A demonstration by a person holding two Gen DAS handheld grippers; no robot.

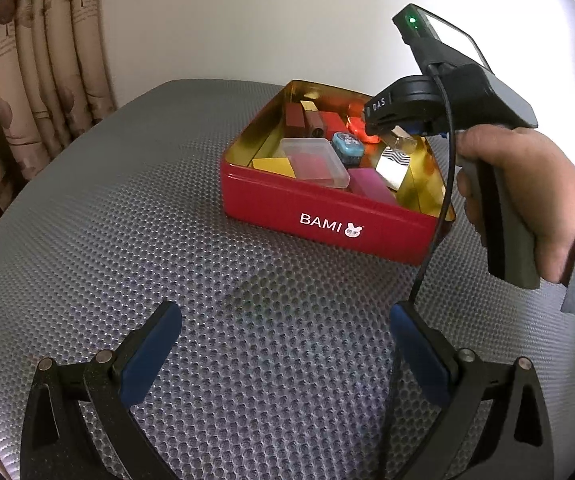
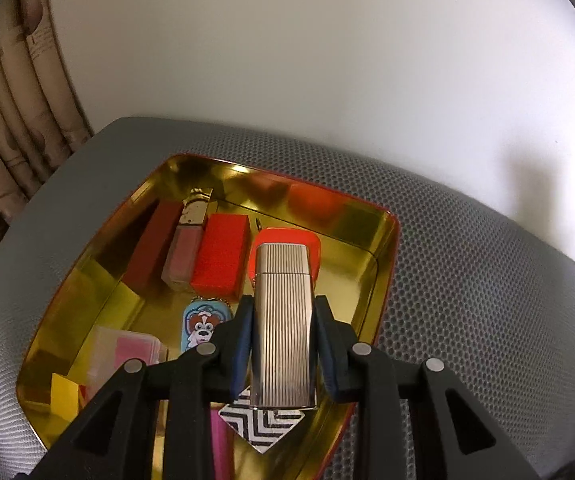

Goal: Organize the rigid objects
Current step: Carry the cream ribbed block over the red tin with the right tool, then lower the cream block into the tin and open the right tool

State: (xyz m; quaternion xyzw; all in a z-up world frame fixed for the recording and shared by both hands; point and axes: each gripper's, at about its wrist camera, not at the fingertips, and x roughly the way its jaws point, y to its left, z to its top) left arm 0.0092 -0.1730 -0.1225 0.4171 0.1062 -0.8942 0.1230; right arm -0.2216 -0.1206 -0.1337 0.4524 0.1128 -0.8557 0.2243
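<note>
Ribbed silver lighter (image 2: 283, 324) sits clamped between the right gripper (image 2: 283, 334) pads, poised over the red tin (image 1: 327, 216) at its 3 o'clock side. Right wrist view alone shows the dog-print tag (image 2: 203, 326) and lip gloss (image 2: 187, 248) inside (gold lining). Left wrist view alone shows the left gripper (image 1: 285, 344), spread wide and holding nothing, over the grey mat (image 1: 127, 220) at the tin's 6 o'clock.

Ribbed silver lighter (image 2: 283, 328) above the gold-lined red tin (image 2: 383, 264)
</note>
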